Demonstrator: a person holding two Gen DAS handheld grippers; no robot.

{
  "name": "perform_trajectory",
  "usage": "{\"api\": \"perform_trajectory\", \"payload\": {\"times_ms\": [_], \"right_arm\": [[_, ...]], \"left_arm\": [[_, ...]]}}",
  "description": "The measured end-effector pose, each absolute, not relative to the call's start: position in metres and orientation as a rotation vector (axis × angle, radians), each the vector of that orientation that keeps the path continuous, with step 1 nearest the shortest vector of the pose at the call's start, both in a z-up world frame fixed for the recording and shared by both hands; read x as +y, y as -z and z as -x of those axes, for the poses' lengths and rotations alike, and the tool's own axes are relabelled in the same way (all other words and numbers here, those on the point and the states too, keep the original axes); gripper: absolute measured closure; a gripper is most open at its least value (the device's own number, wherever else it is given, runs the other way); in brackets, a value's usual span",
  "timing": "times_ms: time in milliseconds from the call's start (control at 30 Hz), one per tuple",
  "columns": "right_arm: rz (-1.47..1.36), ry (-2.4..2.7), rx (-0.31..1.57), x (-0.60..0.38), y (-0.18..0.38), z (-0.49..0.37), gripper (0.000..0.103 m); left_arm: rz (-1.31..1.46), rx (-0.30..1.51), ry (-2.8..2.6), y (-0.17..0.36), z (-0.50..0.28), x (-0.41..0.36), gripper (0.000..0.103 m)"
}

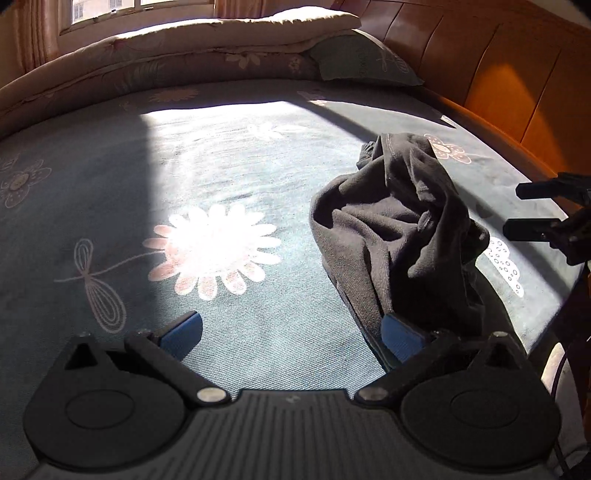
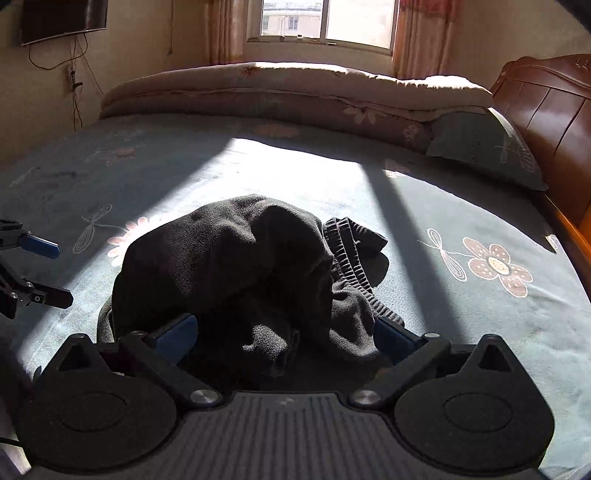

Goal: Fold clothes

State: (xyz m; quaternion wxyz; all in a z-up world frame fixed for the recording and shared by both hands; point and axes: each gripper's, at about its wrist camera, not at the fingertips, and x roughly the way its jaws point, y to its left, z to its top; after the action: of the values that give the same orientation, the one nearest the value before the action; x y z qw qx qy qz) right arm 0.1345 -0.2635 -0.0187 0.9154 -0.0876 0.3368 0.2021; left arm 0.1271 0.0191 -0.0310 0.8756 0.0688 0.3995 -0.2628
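A dark grey garment (image 1: pixel 399 225) lies crumpled in a heap on the blue flowered bedsheet (image 1: pixel 236 177). In the right wrist view the same garment (image 2: pixel 229 266) shows a ribbed elastic waistband (image 2: pixel 351 254) on its right side. My left gripper (image 1: pixel 291 334) is open, its right blue pad (image 1: pixel 400 338) touching the heap's near edge. My right gripper (image 2: pixel 284 334) is open, with the near edge of the heap between its blue pads. The right gripper (image 1: pixel 532 210) also shows at the right edge of the left wrist view, and the left gripper (image 2: pixel 40 269) at the left edge of the right wrist view.
A folded beige quilt (image 2: pixel 288 92) lies along the far side of the bed below a window (image 2: pixel 325 22). A grey-green pillow (image 2: pixel 487 147) rests by the wooden headboard (image 2: pixel 554 110). A wall-mounted screen (image 2: pixel 62 18) hangs at the far left. Sunlight crosses the sheet.
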Motion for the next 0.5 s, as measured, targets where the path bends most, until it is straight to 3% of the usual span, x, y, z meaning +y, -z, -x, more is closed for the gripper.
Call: {"api": "perform_trajectory", "payload": {"times_ms": [300, 500], "right_arm": [[0.129, -0.569, 0.65, -0.209, 0.014, -0.141, 0.0], [0.084, -0.663, 0.842, -0.198, 0.066, -0.148, 0.0]], "left_arm": [[-0.117, 0.831, 0.511, 0.025, -0.126, 0.03, 0.0], [-0.102, 0.836, 0.507, 0.025, -0.127, 0.04, 0.001]]}}
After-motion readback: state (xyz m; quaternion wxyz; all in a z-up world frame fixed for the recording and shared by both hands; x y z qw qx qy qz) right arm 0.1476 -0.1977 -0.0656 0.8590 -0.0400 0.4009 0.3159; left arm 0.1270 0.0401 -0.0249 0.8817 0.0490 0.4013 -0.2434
